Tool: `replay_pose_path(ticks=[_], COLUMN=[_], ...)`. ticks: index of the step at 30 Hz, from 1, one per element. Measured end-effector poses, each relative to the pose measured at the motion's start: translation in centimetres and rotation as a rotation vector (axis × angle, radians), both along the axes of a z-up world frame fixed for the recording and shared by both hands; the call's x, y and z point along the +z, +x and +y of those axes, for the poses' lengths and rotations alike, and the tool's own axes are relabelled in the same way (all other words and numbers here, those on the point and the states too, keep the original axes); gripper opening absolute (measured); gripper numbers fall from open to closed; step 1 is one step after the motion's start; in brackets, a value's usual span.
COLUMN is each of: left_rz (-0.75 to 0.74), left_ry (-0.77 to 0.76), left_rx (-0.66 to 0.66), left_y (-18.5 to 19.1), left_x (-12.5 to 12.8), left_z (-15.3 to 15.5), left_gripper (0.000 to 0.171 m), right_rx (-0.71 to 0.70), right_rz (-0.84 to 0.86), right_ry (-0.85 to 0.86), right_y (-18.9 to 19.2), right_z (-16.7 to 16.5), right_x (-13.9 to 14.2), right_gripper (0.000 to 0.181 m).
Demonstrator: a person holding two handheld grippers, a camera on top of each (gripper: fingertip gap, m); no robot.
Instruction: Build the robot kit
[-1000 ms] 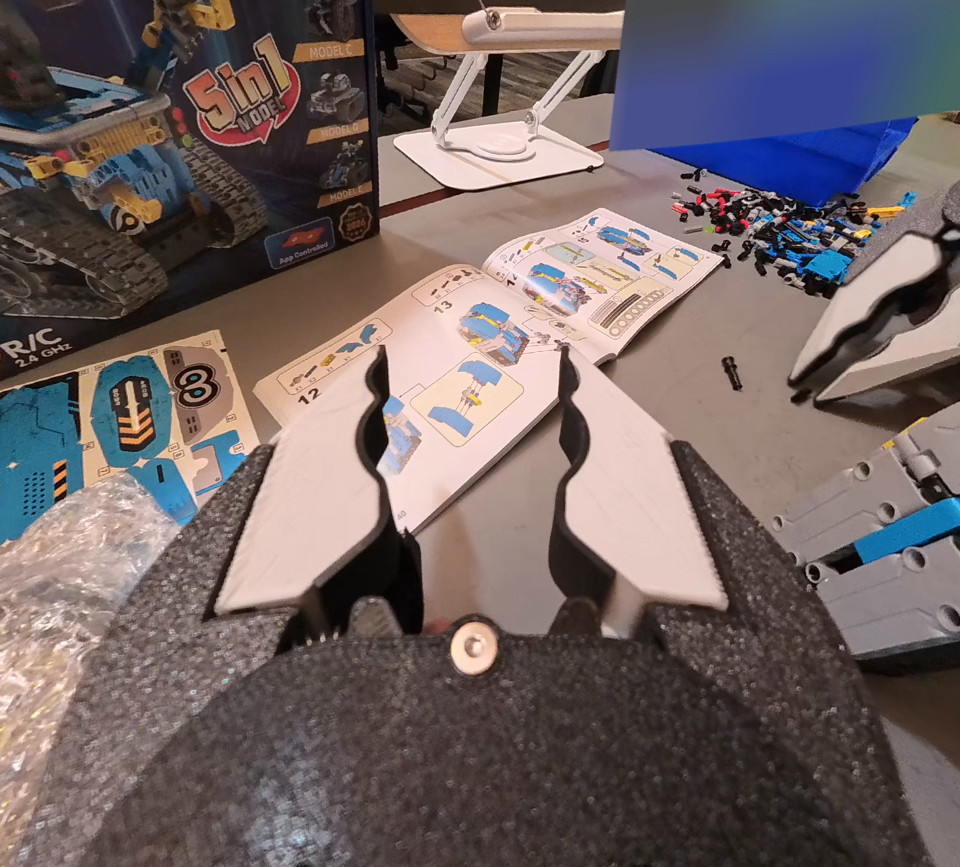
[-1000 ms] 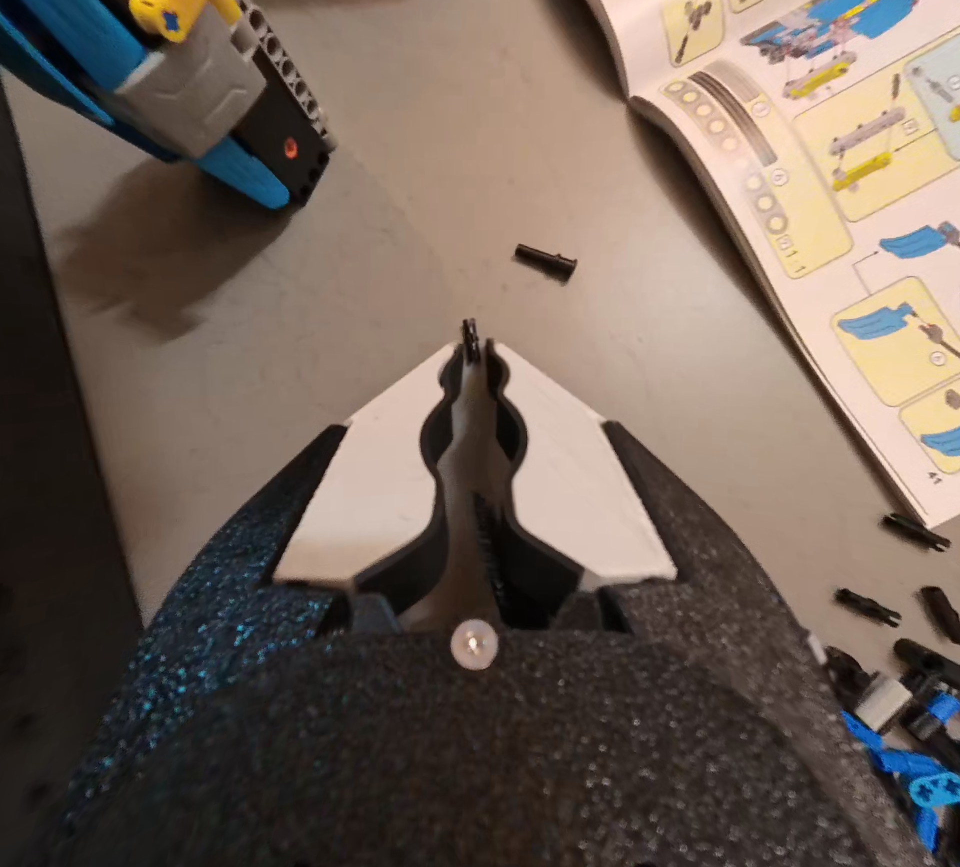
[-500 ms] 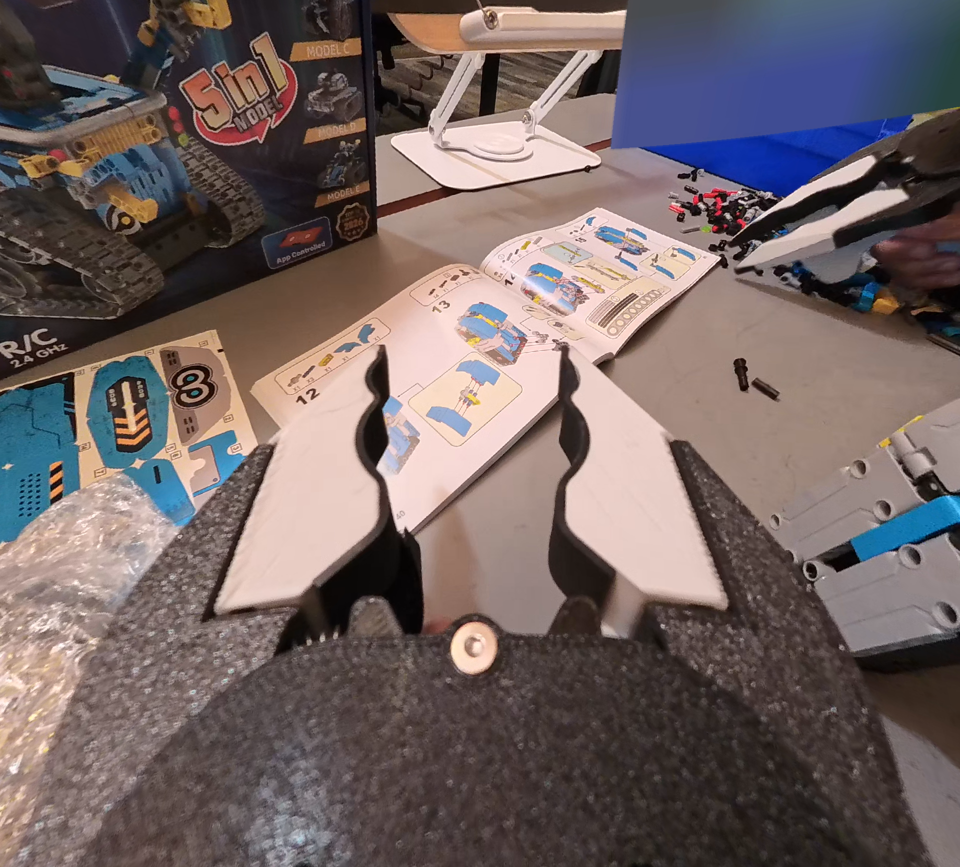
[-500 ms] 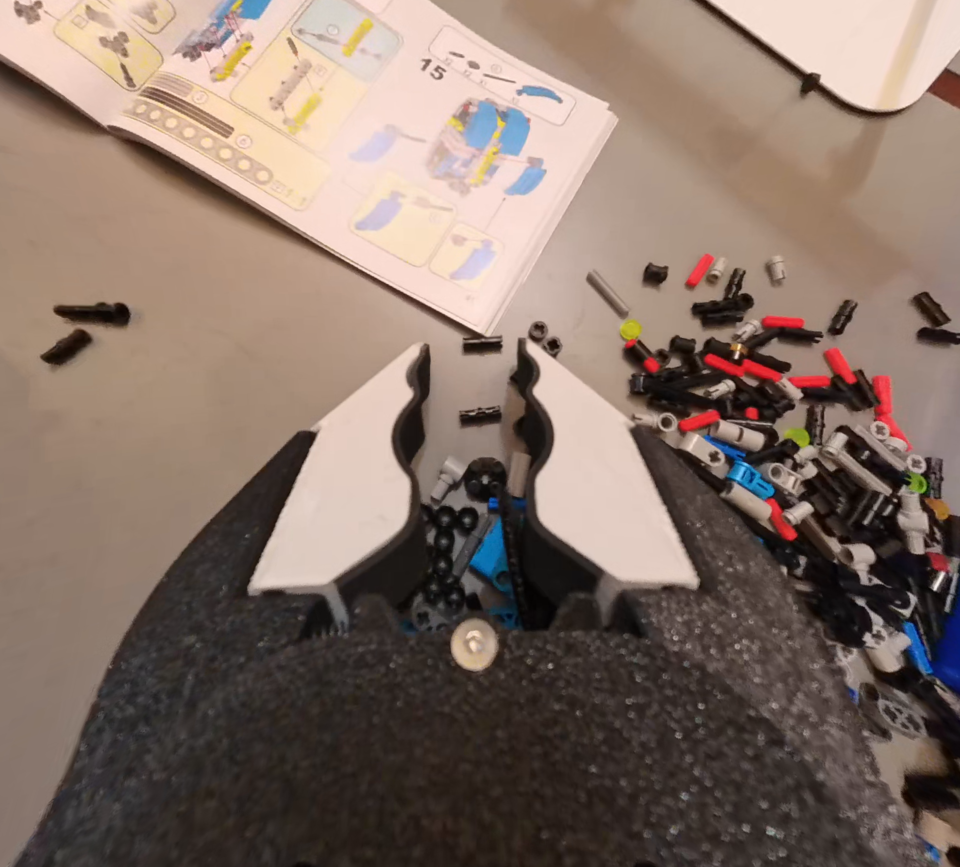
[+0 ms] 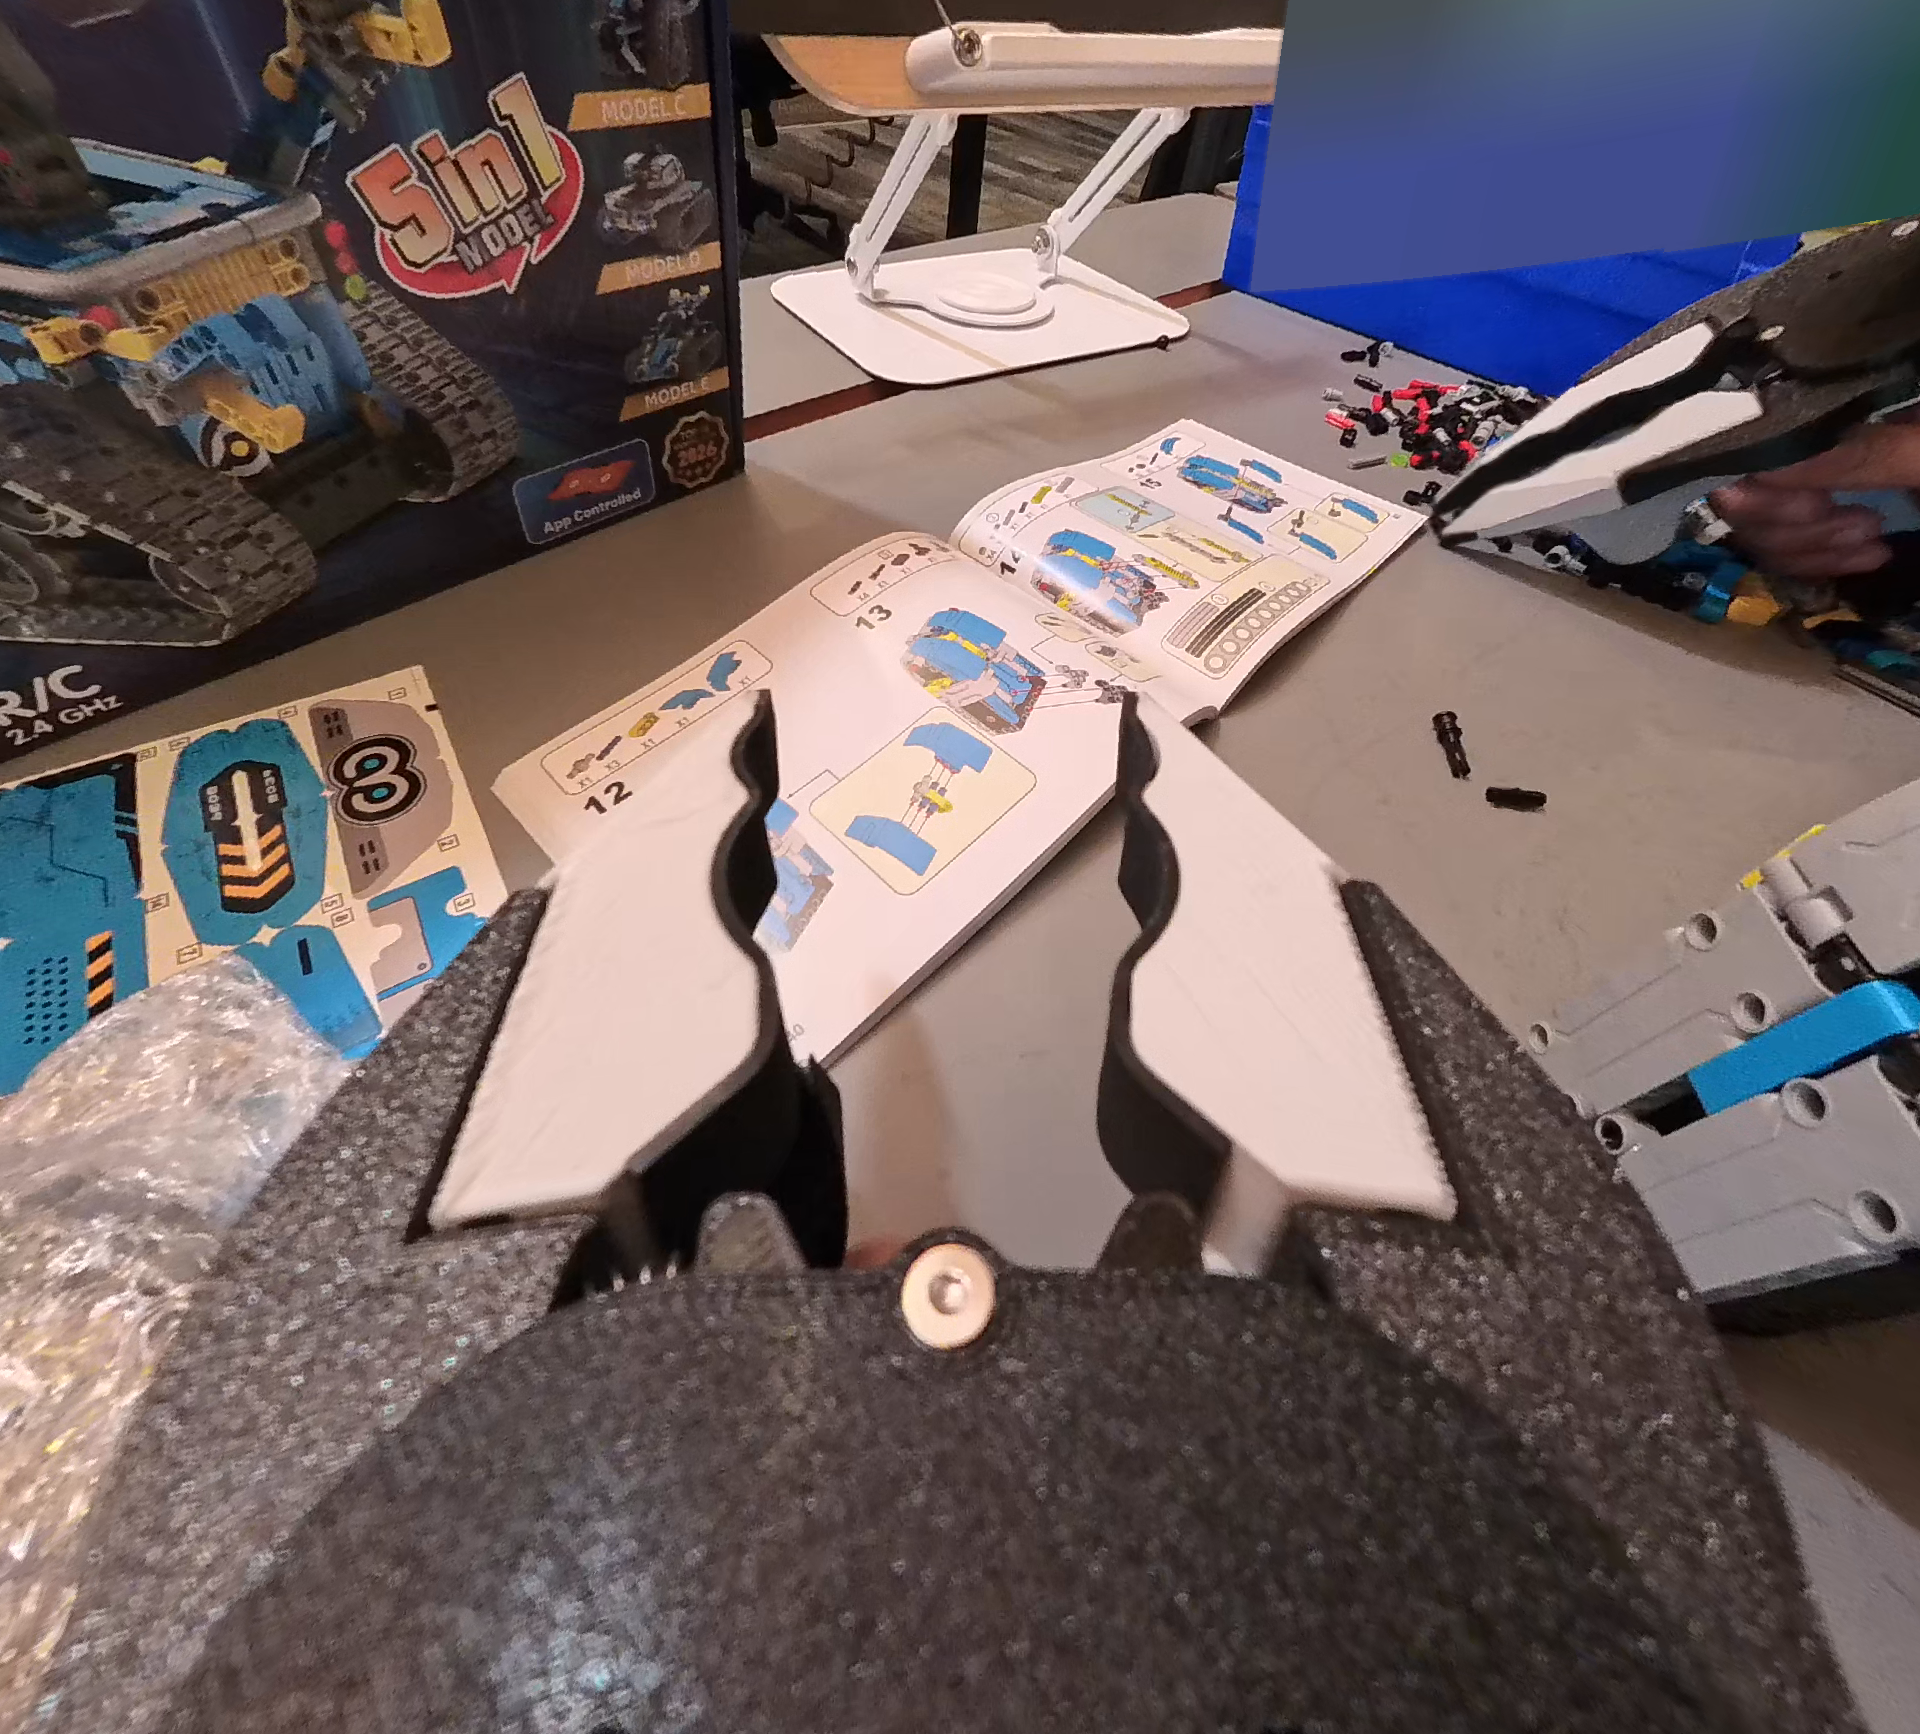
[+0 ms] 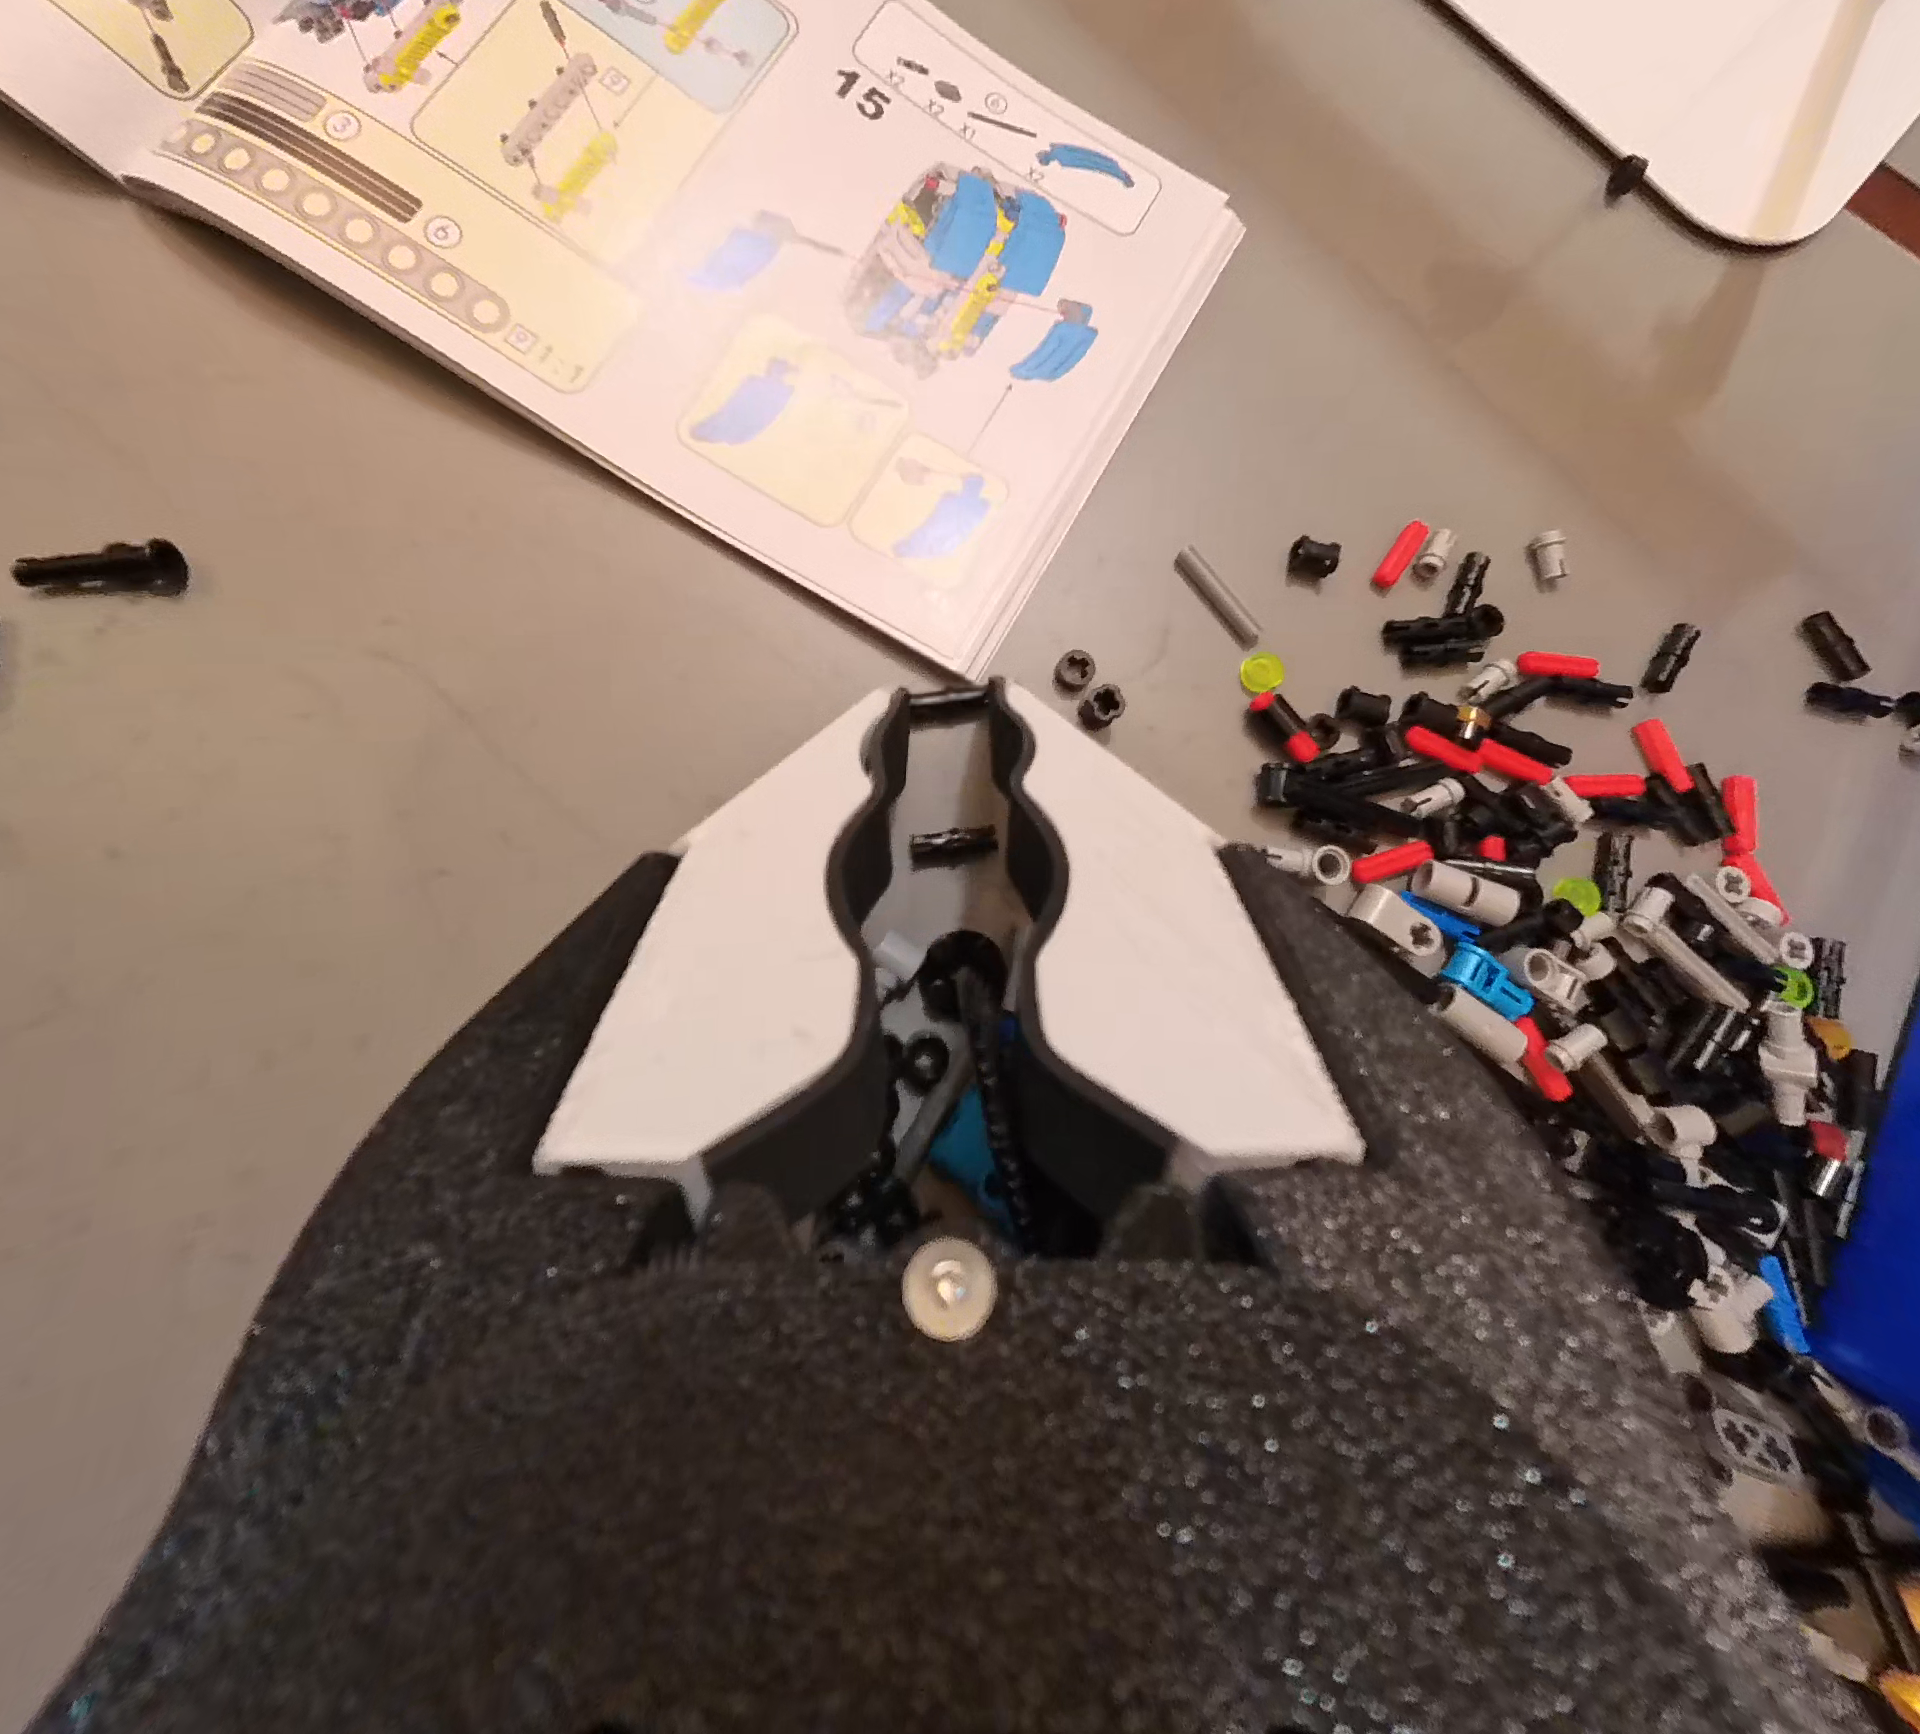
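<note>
We note right gripper (image 6: 940,697) pinching a black pin (image 6: 940,698) endwise beside the booklet (image 6: 727,230), light, stiff, likely slippery; left gripper (image 5: 940,728) spread, empty.

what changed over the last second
The right gripper carried a black pin beside the grey and blue model, dropped it by a loose pin, opened, and swung to the parts pile. Now it has closed on another black pin. The left gripper stayed open above the booklet.
</note>
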State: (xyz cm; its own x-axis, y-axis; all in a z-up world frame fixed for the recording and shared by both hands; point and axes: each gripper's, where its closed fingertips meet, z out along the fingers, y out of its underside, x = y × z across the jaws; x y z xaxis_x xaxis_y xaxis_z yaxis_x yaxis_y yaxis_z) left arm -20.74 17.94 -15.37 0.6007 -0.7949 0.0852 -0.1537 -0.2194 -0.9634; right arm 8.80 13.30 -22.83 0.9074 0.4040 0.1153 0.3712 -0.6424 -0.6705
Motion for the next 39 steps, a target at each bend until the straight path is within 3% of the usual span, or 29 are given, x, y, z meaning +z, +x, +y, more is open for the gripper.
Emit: replay_pose_path(ticks=[3,7,10,13,17,21,24,26,28,36,39], left_rz=[-0.001,-0.002,-0.002,-0.002,0.000,-0.002,-0.005,-0.007,-0.009,-0.013,-0.011], left_ry=[-0.002,-0.004,-0.003,-0.003,-0.004,-0.003,-0.003,-0.006,-0.008,-0.013,-0.016], left_rx=[0.000,-0.001,-0.001,-0.001,-0.001,-0.001,-0.002,-0.002,-0.003,-0.004,-0.005], left_y=[0.0,0.0,0.0,0.0,0.0,0.0,0.0,0.0,0.0,-0.1,0.0], left_x=[0.0,0.0,0.0,0.0,0.0,0.0,0.0,0.0,0.0,0.1,0.0], left_z=[0.0,0.0,0.0,0.0,0.0,0.0,0.0,0.0,0.0,0.0,0.0], left_gripper=[0.066,0.066,0.066,0.066,0.066,0.066,0.066,0.066,0.066,0.065,0.065], right_rx=[0.069,0.347,0.559,0.631,0.624,0.554,0.367,0.206,0.144,0.090,0.106], right_rz=[0.022,0.160,0.204,0.172,0.108,0.129,0.114,0.068,0.058,-0.011,0.046], right_ry=[0.010,0.010,-0.089,-0.123,-0.140,-0.084,-0.018,-0.030,-0.075,-0.087,-0.102], right_y=[-1.3,-7.8,-12.4,-14.1,-13.9,-12.5,-8.0,-3.9,-1.4,1.2,0.5], right_z=[-0.6,-3.6,-7.2,-8.6,-8.6,-7.2,-4.2,-2.6,-2.6,-2.3,-2.5], right_x=[0.6,2.4,1.6,0.9,-0.3,1.0,2.4,2.1,1.4,-0.1,-0.2], right_gripper=[0.015,0.015,0.015,0.015,0.016,0.030,0.031,0.031,0.031,0.030,0.016])
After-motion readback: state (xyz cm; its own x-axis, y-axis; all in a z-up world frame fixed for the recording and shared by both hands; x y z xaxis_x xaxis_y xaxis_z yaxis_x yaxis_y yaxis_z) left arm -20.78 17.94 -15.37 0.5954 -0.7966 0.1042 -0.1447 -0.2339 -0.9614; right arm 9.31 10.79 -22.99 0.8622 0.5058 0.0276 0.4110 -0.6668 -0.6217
